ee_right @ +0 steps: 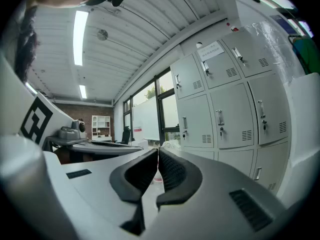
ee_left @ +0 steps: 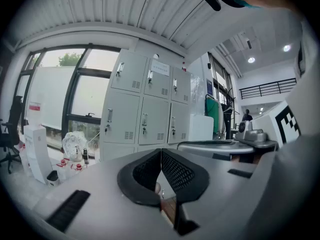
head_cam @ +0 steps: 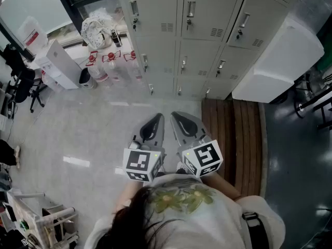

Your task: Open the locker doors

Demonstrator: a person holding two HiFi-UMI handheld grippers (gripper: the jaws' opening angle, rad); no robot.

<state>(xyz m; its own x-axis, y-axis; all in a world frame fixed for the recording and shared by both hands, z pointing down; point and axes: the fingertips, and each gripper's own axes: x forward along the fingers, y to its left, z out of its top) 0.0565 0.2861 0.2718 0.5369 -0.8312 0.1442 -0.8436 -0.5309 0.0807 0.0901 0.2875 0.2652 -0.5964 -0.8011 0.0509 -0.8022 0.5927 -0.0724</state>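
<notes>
Locker doors: pale grey steel, a bank of three columns, every door seen shut, each with a slim upright latch handle; small dark items hang under some handles, possibly keys, too small to confirm. Left tongs: clenched, tips meeting, nothing grasped; held well short of the lockers, roughly level. Right tongs: clenched, empty, just beside the left pair and equally far from the lockers. Task status, judged: not begun; the approach to a first handle is the step in hand. Slatted wooden bench: on the floor in front of the lockers' right-hand columns. White boxy unit: hard against the lockers' right end. Red-capped bottles and a white patterned bag: at the lockers' left foot. Hazards, judged: tongs arriving clenched would knock a handle instead of taking it; the narrow handles could slip from the pads if the pull is skewed; a door may be locked, so a hard tug would jerk the grip loose; a right-column door swung wide could strike the white unit; stepping in could catch the bench edge.
</notes>
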